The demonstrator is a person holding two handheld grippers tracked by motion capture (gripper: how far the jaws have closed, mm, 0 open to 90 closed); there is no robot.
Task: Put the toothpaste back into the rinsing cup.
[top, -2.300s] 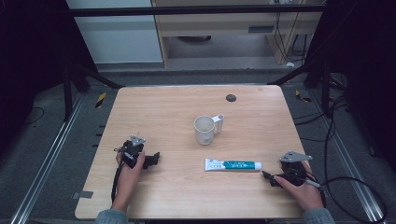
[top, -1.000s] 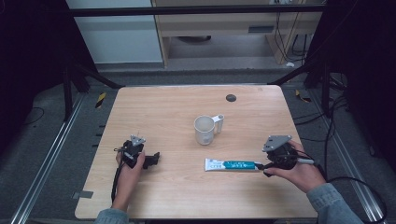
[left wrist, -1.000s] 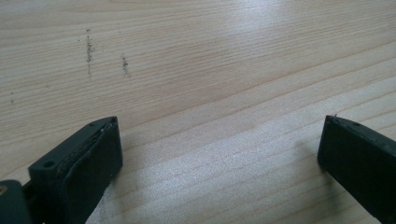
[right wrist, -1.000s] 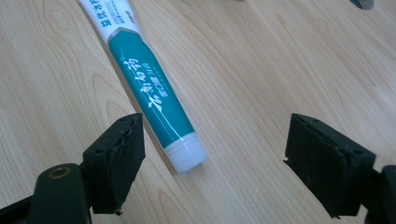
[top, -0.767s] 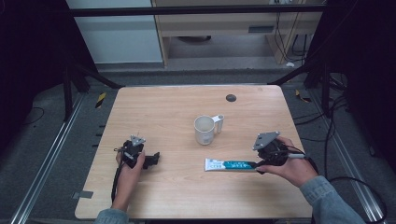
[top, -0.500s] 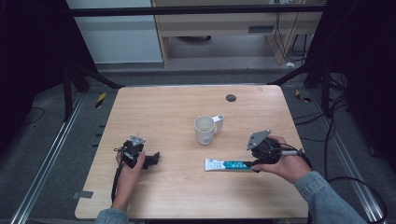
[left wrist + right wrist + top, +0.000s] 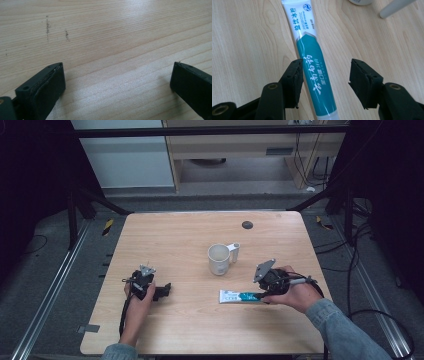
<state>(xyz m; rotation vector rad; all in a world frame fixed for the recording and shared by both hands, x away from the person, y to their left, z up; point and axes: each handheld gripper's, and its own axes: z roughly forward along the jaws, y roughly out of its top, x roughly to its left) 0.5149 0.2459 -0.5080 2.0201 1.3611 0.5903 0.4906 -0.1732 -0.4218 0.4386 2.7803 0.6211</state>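
A white and teal toothpaste tube (image 7: pixel 239 296) lies flat on the wooden table (image 7: pixel 170 240), in front of a white mug (image 7: pixel 219 259). My right gripper (image 7: pixel 261 294) is down over the tube's right end. In the right gripper view the tube (image 7: pixel 310 62) runs between the jaws of my right gripper (image 7: pixel 325 68). Those jaws have just been closing. The left one is at the tube's edge, and the right one stands apart with bare wood between. My left gripper (image 7: pixel 164 291) rests on the table at the left. Its jaws stand wide over bare wood in the left gripper view (image 7: pixel 117 75).
A small dark round disc (image 7: pixel 247 224) sits near the table's far edge. The mug's handle (image 7: pixel 392 7) shows at the top right of the right gripper view. Dark frame posts and cables surround the table.
My right gripper has moved left from the table's right edge to the tube's right end. The left gripper has stayed where it was.
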